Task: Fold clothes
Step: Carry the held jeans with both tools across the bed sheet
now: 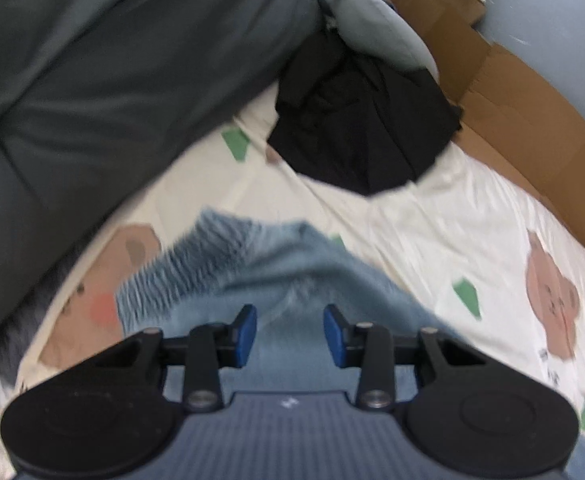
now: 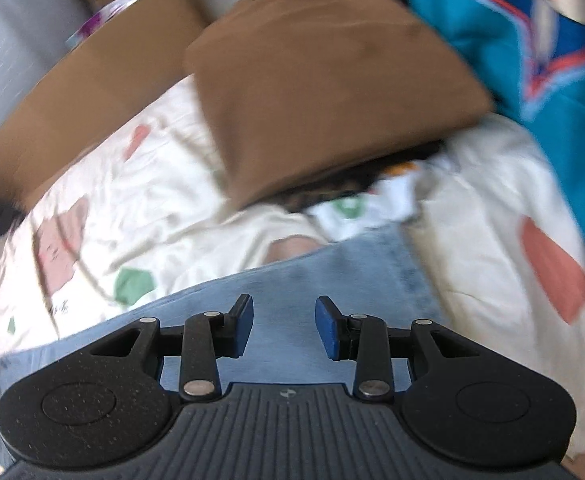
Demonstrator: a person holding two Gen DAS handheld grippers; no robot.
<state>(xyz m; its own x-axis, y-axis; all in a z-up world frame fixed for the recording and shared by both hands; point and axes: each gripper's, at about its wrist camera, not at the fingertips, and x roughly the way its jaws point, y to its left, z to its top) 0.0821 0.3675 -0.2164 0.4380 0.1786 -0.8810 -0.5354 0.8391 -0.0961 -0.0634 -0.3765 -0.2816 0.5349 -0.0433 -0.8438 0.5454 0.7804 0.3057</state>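
Note:
A light blue knit garment (image 1: 252,264) with a ribbed hem lies bunched on the cream bear-print bedsheet (image 1: 452,220), directly under my left gripper (image 1: 290,328). Its blue pads stand apart, and nothing is pinched between them; I see only cloth behind the gap. In the right wrist view the same light blue cloth (image 2: 332,272) lies flatter on the sheet (image 2: 152,200). My right gripper (image 2: 284,326) hovers over it, its jaws also apart with nothing gripped. Both views are motion-blurred.
A crumpled black garment (image 1: 356,128) lies further up the bed, with a pale grey-green cushion (image 1: 372,28) behind it. A dark duvet (image 1: 112,80) fills the left, and cardboard (image 1: 512,100) lines the right edge. A folded brown garment (image 2: 324,92), teal patterned cloth (image 2: 532,40) and a small white printed piece (image 2: 372,204) lie ahead.

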